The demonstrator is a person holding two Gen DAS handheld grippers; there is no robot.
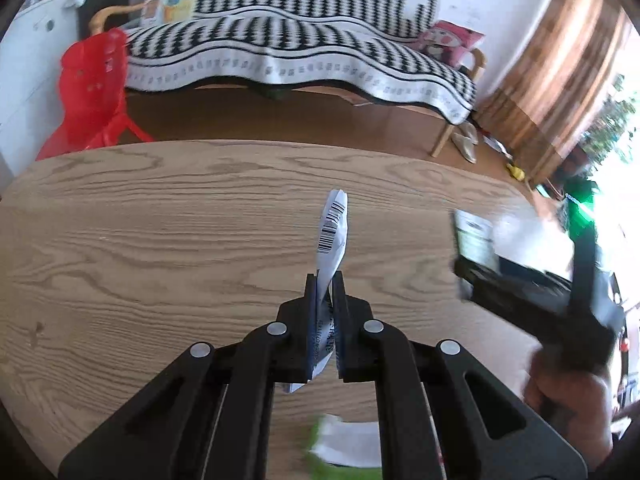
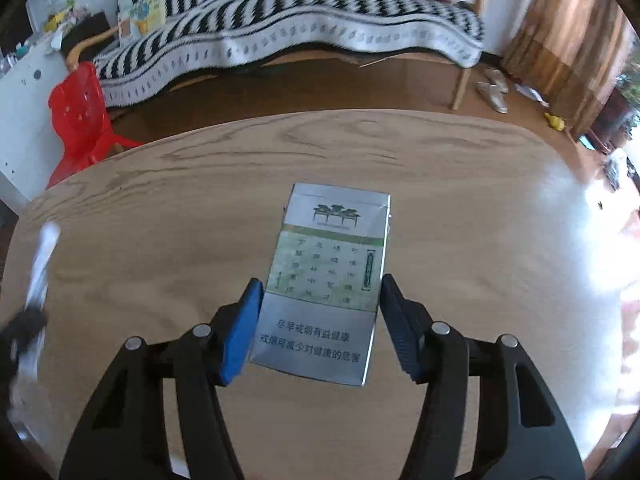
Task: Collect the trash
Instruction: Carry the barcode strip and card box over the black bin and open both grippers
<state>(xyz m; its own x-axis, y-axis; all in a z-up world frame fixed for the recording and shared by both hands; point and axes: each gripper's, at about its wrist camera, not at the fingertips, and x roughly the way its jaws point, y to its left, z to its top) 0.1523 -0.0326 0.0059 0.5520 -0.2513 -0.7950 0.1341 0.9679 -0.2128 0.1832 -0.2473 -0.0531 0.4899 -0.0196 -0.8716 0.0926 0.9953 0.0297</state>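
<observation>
Right gripper (image 2: 320, 316) clamps cigarette pack (image 2: 326, 280), long axis straight ahead along fingers; left gripper (image 1: 325, 280) pinches paper scrap (image 1: 333, 232).

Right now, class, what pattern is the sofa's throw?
Black-and-white zigzag throw, clearest in the left wrist view.

Matt wood-grain table (image 2: 460, 208), glossy silver card cigarette pack (image 2: 320, 340), thin crumpled paper wrapper (image 1: 333, 228).
</observation>
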